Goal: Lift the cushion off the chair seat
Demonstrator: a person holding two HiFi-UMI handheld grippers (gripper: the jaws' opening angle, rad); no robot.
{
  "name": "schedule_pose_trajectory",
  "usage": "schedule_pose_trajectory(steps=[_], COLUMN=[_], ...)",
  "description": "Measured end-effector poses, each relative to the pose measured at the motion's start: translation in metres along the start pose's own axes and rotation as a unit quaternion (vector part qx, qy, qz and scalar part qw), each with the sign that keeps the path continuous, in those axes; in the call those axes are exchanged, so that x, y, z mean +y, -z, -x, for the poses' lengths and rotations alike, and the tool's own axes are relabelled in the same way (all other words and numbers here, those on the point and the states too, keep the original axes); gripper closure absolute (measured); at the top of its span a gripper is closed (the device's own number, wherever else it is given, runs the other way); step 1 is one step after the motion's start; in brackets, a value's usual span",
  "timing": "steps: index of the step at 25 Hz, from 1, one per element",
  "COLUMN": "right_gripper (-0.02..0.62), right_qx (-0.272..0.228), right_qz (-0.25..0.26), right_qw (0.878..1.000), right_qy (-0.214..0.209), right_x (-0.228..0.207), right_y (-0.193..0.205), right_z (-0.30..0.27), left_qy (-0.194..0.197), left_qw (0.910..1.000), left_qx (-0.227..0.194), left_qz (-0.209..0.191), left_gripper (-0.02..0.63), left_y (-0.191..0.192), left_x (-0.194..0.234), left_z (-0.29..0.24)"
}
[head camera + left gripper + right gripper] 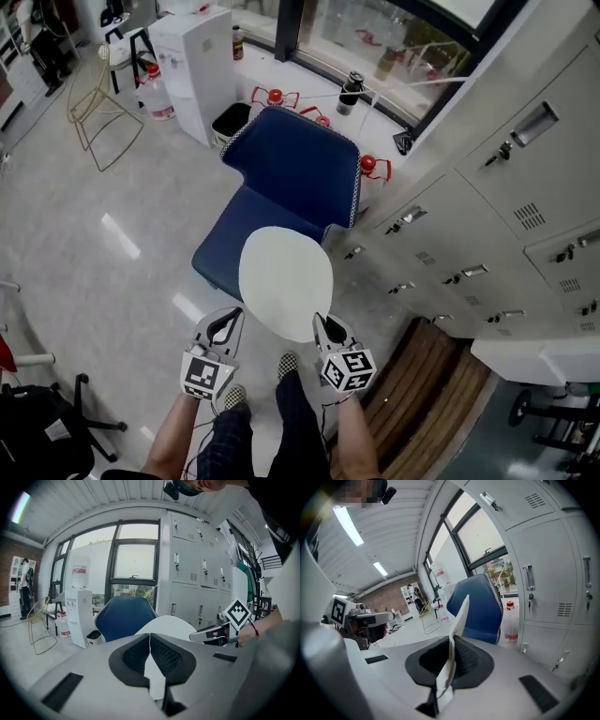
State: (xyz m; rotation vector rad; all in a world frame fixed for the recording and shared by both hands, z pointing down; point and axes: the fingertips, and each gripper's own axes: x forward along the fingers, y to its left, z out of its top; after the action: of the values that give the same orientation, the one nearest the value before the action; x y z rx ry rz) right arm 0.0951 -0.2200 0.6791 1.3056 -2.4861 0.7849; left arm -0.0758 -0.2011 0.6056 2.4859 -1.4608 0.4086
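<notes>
A round white cushion (286, 281) hangs in the air above the blue chair (281, 202), clear of its seat. My left gripper (225, 323) is shut on the cushion's near left edge, and my right gripper (323, 326) is shut on its near right edge. In the left gripper view the white cushion (171, 623) runs out from between the black pads (164, 656), with the blue chair (124, 618) behind it. The right gripper view has the cushion (457, 625) edge-on, pinched between the pads (464, 660), and the chair (480, 606) beyond.
Grey lockers (487, 225) line the right side close to the chair. A white water dispenser (192, 66), a dark bin (230, 120) and red-capped bottles (370, 169) stand behind it. A wire-frame chair (98, 108) sits at the far left, a black stool (47, 431) at the near left.
</notes>
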Motion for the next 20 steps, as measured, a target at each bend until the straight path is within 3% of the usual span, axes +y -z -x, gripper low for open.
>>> schedule_pose_trajectory(steps=[20], right_gripper=[0.555], right_qx=[-0.063], right_qz=[0.063], right_qw=[0.996], right_qy=[0.03], right_x=[0.082], right_y=[-0.131], right_z=[0.13], left_qy=[0.009], left_qw=[0.998], left_qx=[-0.058], left_qz=[-0.021], left_gripper=[0.588], left_y=[-0.141], left_x=[-0.03], left_z=[0.107])
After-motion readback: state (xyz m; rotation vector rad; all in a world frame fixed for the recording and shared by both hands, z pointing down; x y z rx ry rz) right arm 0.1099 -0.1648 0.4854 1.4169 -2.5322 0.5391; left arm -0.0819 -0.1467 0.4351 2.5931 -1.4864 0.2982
